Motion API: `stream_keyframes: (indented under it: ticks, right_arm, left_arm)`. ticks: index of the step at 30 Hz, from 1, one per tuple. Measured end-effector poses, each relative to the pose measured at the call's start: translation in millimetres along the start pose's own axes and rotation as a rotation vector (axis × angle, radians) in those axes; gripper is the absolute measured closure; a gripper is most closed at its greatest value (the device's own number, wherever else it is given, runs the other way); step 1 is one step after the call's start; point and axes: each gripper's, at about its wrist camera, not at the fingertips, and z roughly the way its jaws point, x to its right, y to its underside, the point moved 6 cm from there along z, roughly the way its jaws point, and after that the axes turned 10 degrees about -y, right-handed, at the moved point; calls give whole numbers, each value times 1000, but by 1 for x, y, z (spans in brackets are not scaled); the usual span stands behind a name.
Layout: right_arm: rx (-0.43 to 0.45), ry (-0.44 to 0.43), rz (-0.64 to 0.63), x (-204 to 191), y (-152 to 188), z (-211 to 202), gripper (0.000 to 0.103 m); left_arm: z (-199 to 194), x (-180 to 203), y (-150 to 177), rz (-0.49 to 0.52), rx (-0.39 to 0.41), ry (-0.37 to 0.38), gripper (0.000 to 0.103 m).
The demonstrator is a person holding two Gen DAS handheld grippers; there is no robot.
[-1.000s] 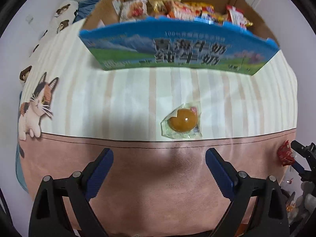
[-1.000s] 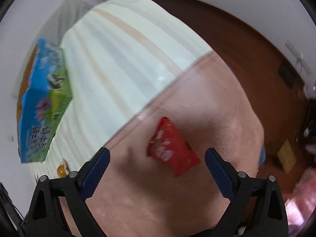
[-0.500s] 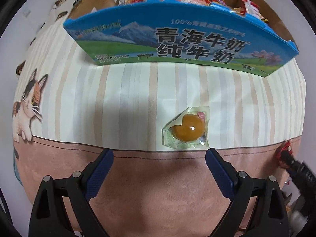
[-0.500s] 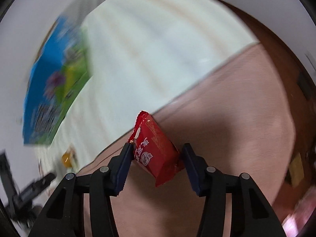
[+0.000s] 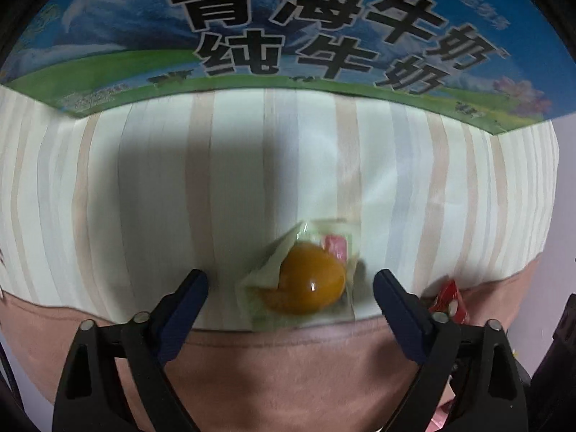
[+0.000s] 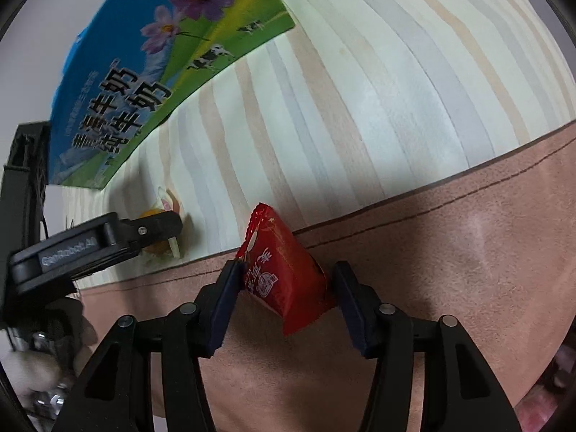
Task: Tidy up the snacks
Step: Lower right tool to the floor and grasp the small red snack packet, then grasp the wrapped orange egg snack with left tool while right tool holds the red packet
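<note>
Cloth with a soft, matte look covers the counter point(image 5: 151, 187): the far part has pale stripes in cream, beige and light blue, and the near part is plain pinkish brown, with a thin dark seam line between them. On the stripes, close to this seam, lies a clear plastic packet point(image 5: 306, 280) with a round, glossy orange-brown snack inside and a small pink label that is too blurred to read. Behind it stands a cardboard milk box point(image 5: 288, 36), flat-sided and printed with blue sky, green grass, small cows and purple flowers.

The left gripper point(image 5: 291, 289) is low over the clear packet. Its blue-padded fingers point(image 5: 183, 306) are wide apart, one on each side of the packet, and they do not touch it. The right wrist view shows this gripper from the side, with the packet partly hidden behind it.

The right gripper point(image 6: 286, 280) is closed on a red foil packet point(image 6: 279, 270), which is crinkled, shiny and has a zigzag edge on top. The left finger presses on the packet; the right finger is at its other edge, almost touching. The packet stands tilted over the brown part of the cloth.

The box carries large black characters, "青海牛奶" and "纯牛奶". The red packet has white characters and a round emblem, not clear enough to read. On the left gripper's body is pale lettering, partly blurred.
</note>
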Motion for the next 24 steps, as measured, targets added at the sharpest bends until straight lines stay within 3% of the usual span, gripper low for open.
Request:
stream_keyframes:
  ticks: [2,4,7,9,11,16,20,24]
  right_arm:
    - [-7,-8,11,2,-2,-1,38]
    - [-12,4,11,2,-4,-1,37]
    - [-8,15,-8,0,-4,1,38]
    - [-6,30,-39,-3,-2,0,47]
    - [-9,27,-61,-9,-1,2,48]
    - [-85,-5,-112,-23,21,9,49]
    - [-83,-25,-99,-23,25,12,34]
    - [-95,-14,-83,-22,21,18,31]
  left_arm:
    - [3,-3,-2,-12,13,-17,36]
    - [3,-10,-2,-18,27,-20,46]
    - [1,-20,5,-22,40,-28,47]
    - [0,-29,18,-21,42,-49,47]
    - [1,-36,36,-11,31,-54,47]
    - [10,-50,75,13,4,-78,47]
    - [27,-57,77,-10,-2,-82,46]
    - [36,-51,74,-11,-4,-93,45]
